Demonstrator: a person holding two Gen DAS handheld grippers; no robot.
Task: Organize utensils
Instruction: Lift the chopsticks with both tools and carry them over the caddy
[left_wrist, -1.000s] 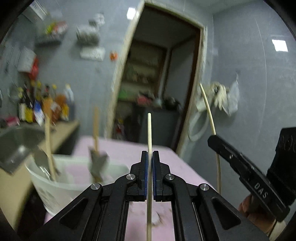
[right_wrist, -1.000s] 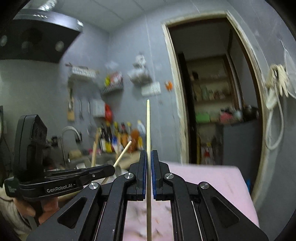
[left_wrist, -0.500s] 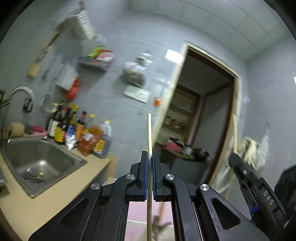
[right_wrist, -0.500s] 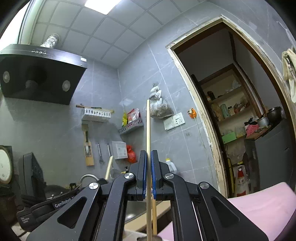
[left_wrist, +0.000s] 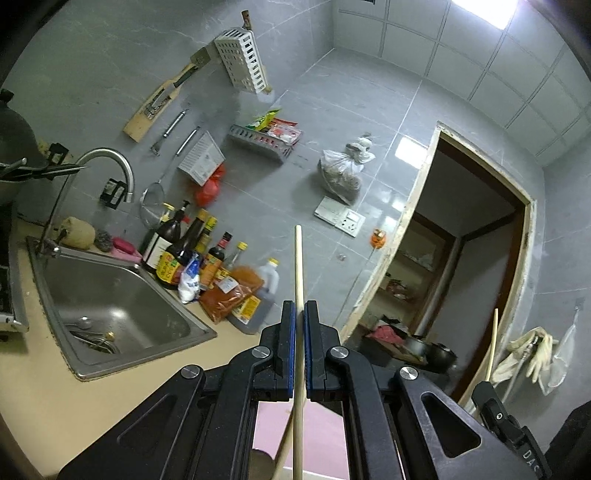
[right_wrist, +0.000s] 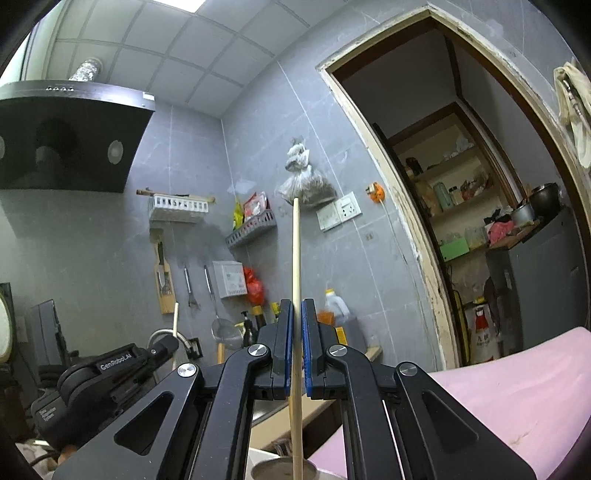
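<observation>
Both cameras tilt up toward the grey tiled wall and ceiling, with open air around each raised stick. The left hand-held gripper (left_wrist: 299, 347) is clamped on a pale wooden chopstick (left_wrist: 298, 280) that stands upright through its pads, tip at 12 o'clock. The right hand-held gripper (right_wrist: 294, 347) likewise pinches a second chopstick (right_wrist: 295, 258), upright between its blue pads. At 9 o'clock of the left one lies a steel sink (left_wrist: 110, 310) set in the beige tabletop (left_wrist: 55, 398), bottles (left_wrist: 192, 254) at its edge. A pink surface (right_wrist: 517, 398) sits at 4 o'clock of the right one, and a doorway (right_wrist: 461, 203) opens at 2 o'clock.
</observation>
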